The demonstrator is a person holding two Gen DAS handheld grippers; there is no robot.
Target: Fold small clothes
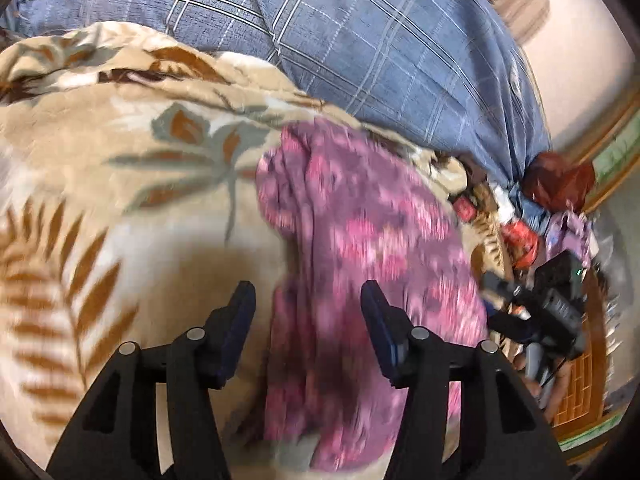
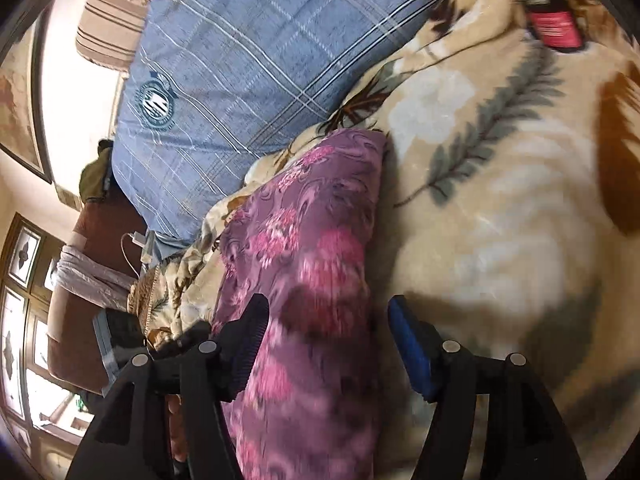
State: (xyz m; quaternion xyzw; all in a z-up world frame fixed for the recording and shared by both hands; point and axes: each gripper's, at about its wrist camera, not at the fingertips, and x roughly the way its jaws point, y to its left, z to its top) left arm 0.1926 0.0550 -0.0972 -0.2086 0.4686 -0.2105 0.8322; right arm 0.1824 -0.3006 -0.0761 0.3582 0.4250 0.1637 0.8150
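A small purple garment with pink flowers (image 1: 360, 264) lies as a long folded strip on a beige leaf-print blanket (image 1: 132, 184). My left gripper (image 1: 308, 312) is open just above the garment's near part, its jaws apart with nothing between them. In the right wrist view the same garment (image 2: 312, 264) runs away from the camera, and my right gripper (image 2: 328, 332) is open over its near end, empty. The right gripper's body (image 1: 548, 304) shows at the right edge of the left wrist view. Both views are blurred.
A big blue checked pillow (image 1: 360, 40) (image 2: 224, 80) lies behind the garment on the blanket (image 2: 500, 220). A dark red bottle (image 2: 554, 24) lies at the far right. A white charger cable (image 2: 136, 248) and brown furniture (image 2: 76, 320) are at the left, with small clutter (image 1: 524, 236) by the pillow's end.
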